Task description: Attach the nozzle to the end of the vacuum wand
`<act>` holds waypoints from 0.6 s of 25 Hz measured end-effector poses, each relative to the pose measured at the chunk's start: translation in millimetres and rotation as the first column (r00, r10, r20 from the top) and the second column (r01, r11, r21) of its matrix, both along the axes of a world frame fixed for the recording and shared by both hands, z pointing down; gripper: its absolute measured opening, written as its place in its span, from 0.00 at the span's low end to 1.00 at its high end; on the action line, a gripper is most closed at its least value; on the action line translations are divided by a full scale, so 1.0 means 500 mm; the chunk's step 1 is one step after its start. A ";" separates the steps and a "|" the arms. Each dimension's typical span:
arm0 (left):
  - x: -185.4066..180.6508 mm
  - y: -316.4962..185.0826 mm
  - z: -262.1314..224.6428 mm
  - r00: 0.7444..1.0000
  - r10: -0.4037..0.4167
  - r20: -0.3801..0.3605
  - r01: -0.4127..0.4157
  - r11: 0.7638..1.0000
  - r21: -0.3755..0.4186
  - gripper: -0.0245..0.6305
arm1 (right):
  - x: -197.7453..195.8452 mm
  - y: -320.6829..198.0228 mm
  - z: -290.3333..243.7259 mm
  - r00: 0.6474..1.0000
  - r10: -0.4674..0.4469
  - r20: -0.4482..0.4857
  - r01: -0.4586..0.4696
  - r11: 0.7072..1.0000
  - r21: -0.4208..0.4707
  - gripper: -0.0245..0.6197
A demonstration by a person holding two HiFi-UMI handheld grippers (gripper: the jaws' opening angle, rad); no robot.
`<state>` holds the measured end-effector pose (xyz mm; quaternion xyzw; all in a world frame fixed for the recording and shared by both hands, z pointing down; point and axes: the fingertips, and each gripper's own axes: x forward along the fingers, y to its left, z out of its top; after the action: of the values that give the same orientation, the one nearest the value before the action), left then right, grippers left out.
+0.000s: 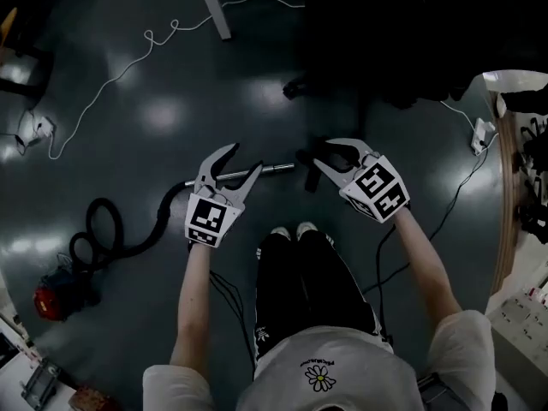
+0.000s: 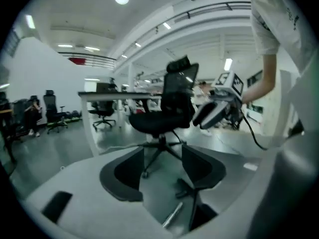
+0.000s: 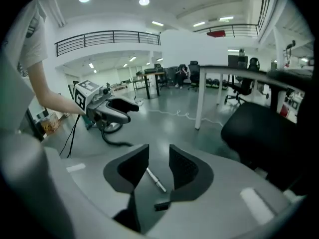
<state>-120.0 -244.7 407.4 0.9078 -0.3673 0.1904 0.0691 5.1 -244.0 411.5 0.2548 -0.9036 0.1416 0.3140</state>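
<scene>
Nearest, the left tongs and right tongs both gape empty above the floor. The wand lies below, with the nozzle just off its end (nothing joined yet).

Left hand-held gripper jaws apart, right hand-held gripper likewise

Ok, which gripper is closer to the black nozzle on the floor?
The right gripper, jaws open right beside the nozzle; the left gripper hangs over the silver wand instead.
</scene>
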 end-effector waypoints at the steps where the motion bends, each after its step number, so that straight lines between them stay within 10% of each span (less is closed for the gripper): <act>1: 0.013 -0.007 0.138 0.993 0.087 0.077 -0.084 0.996 -0.038 0.40 | 0.008 -0.013 0.130 0.999 -0.018 -0.038 0.017 0.999 -0.030 0.24; 7: 0.014 -0.007 0.816 0.804 0.459 0.377 -0.369 0.884 -0.288 0.45 | 0.036 -0.039 0.806 0.953 -0.149 -0.265 0.100 0.977 -0.189 0.32; 15: -0.017 0.055 1.113 0.587 0.641 0.494 -0.396 0.760 -0.515 0.45 | 0.048 -0.043 1.072 0.872 -0.242 -0.425 0.085 0.931 -0.354 0.36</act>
<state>-128.4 -217.3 963.8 0.8236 -0.0408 0.5644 0.0393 29.3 -265.6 947.5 0.1475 -0.7856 0.1962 0.5680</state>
